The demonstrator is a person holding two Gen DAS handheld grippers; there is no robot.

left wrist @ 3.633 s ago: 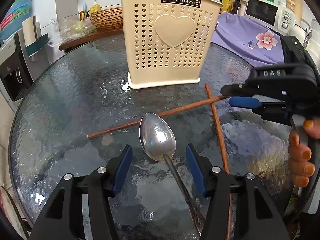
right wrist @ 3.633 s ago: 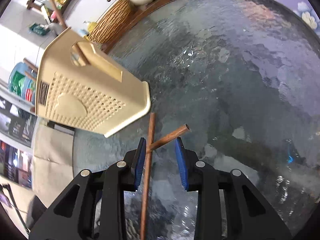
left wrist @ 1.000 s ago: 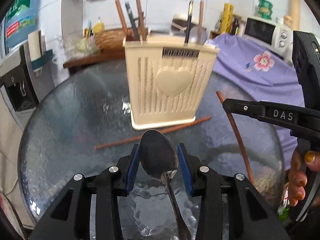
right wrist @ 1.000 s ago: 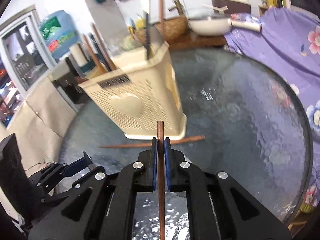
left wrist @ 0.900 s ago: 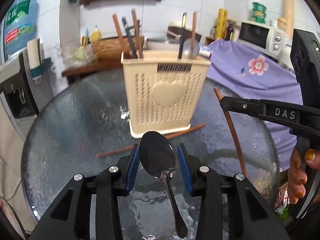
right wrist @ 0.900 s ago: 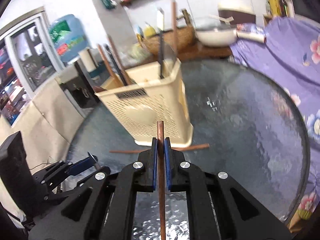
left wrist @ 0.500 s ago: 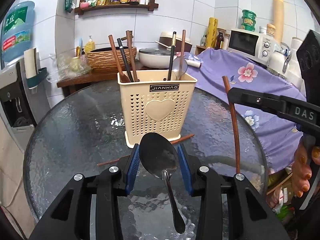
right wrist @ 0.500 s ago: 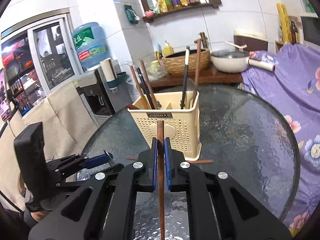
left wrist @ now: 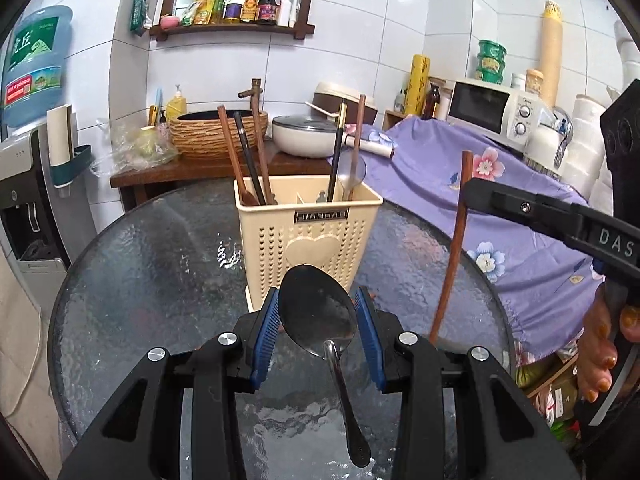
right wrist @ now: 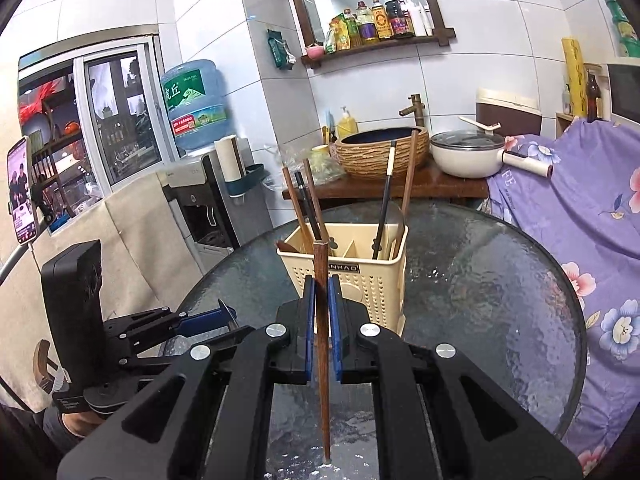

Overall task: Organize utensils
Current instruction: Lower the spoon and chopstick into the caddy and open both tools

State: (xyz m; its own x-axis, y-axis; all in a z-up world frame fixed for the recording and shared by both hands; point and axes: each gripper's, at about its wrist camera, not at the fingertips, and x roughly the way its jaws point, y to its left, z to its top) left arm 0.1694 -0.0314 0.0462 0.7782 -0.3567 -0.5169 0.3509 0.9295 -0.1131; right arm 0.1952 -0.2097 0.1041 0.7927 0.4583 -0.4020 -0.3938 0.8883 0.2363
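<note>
On my left I see the left gripper [left wrist: 319,326] holding the metal spoon [left wrist: 320,312] by its bowl: the blue pads [left wrist: 267,330] press on the two edges of the bowl, so the jaws stand part way apart, filled by it. The bowl lies flat between the pads with its rounded tip pointing away from me toward the holder, and the handle runs back toward the camera and hangs down below the jaws, clear of the glass table [left wrist: 152,264]. Ahead of it, in the middle of the table, stands the beige utensil holder [left wrist: 308,236], upright, with several chopsticks and a ladle leaning in its compartments. Further right, the right gripper [right wrist: 319,320] has its jaws squeezed nearly together on a single wooden chopstick [right wrist: 321,320]. The stick sits between the pads along the line of the fingers; its blunt end pokes out past the fingertips toward the holder's near rim, and the thin end trails back and down toward me. From the left camera, that chopstick stands nearly upright, beside the holder and above the table.
</note>
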